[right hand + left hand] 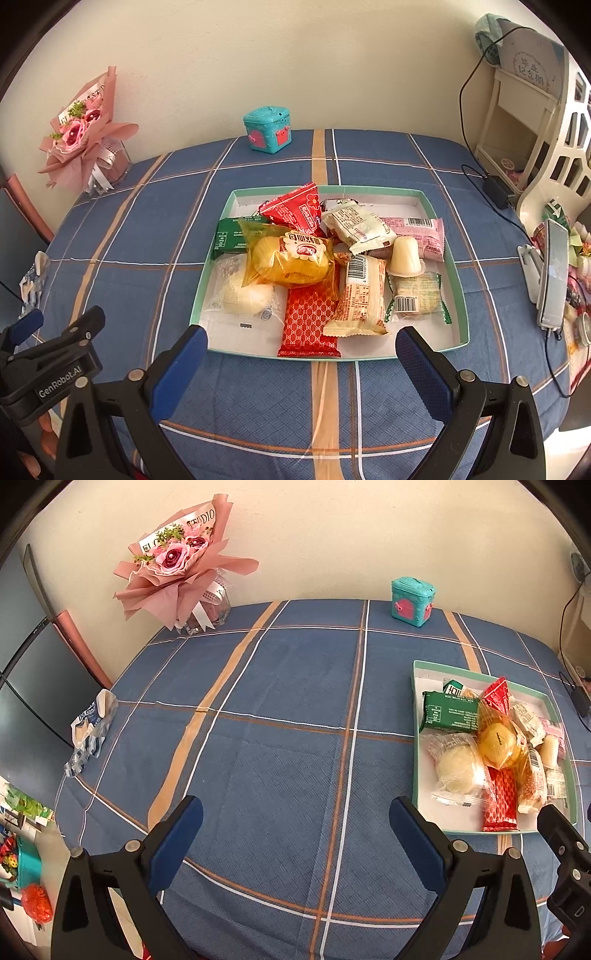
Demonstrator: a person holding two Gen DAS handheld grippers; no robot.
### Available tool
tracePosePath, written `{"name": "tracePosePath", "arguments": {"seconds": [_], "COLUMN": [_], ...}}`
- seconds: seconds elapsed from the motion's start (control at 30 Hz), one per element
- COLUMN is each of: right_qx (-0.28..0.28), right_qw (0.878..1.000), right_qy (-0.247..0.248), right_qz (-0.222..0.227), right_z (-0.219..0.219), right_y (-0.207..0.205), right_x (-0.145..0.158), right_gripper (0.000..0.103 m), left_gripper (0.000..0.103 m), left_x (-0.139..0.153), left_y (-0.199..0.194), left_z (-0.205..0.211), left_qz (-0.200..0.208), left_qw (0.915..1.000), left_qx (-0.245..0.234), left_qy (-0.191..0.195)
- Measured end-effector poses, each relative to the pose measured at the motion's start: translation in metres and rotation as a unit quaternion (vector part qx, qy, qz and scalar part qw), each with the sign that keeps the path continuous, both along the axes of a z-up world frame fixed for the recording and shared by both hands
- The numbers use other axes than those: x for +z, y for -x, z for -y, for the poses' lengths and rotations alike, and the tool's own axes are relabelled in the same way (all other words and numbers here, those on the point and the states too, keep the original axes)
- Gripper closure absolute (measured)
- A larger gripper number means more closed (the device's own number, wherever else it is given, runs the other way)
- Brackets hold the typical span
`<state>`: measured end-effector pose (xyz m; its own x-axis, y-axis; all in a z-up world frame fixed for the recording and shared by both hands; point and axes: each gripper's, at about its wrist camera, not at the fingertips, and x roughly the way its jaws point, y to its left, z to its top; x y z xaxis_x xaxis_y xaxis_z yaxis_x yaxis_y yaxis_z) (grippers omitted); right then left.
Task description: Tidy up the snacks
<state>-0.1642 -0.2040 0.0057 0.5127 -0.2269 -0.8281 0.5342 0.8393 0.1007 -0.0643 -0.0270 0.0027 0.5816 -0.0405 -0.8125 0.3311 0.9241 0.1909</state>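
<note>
A shallow green-rimmed white tray (448, 258) on the blue plaid tablecloth holds several wrapped snacks: a yellow cake pack (291, 258), a red patterned bar (310, 321), a green pack (227, 238), a white bun (240, 295), a jelly cup (404, 256). My right gripper (301, 341) is open and empty just before the tray's near edge. My left gripper (295, 814) is open and empty over bare cloth, left of the tray (417, 738). The left gripper's body also shows in the right wrist view (51, 358).
A pink flower bouquet (177, 565) in a glass vase stands at the back left. A teal toy box (412, 602) stands at the back by the wall. A crumpled blue-white wrapper (90, 731) lies at the table's left edge. A phone on a stand (552, 273), cables and a white shelf are at the right.
</note>
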Motion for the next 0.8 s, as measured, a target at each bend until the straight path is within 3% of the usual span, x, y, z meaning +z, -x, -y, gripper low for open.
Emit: {"name": "tracePosePath", "arguments": {"seconds": [0.8], "right_qx": [-0.012], "right_qw": [1.000], "right_qy": [-0.001], "right_qz": [-0.007], "right_z": [0.0001], "right_y": [0.0020], "right_x": [0.0023], "right_gripper": [0.000], "left_gripper": [0.002], "left_x": [0.0050], "left_y": [0.0011], "left_z": [-0.0074], "left_qz": [-0.010], "left_qw": [0.9998], "left_qx": [-0.013], "left_qy": [0.008]}}
